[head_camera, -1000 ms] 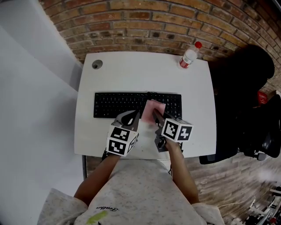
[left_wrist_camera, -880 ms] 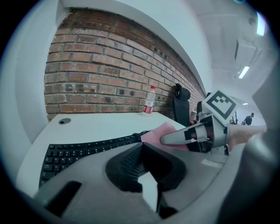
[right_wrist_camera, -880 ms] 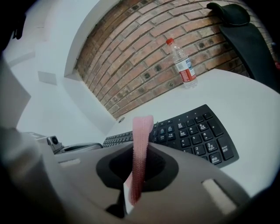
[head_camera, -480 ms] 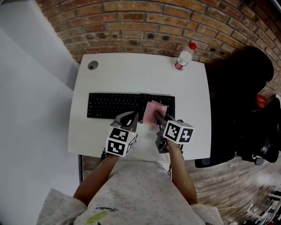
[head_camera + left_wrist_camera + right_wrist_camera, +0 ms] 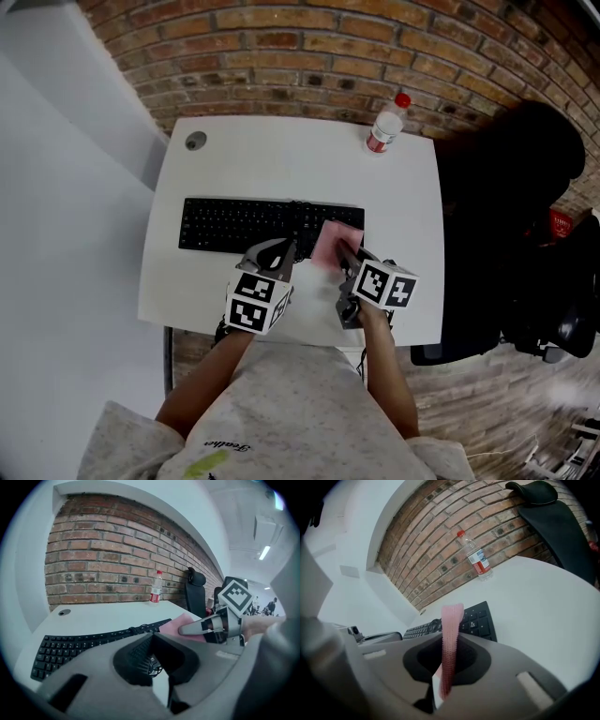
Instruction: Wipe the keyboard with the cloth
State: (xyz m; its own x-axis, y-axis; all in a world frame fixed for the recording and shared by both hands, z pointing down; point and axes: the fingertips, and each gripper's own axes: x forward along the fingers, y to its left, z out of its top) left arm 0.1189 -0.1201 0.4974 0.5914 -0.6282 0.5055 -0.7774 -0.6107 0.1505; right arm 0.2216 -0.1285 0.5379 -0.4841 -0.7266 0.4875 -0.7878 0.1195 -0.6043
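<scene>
One cloth (image 5: 330,242), seemingly atop keyboard (image 5: 242,225)

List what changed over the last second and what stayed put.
The right gripper, shut on the pink cloth, has dragged it along the keyboard toward its right end. Nothing was grasped or released. The left gripper stays shut and empty near the keyboard's front edge; the bottle is unmoved.
</scene>
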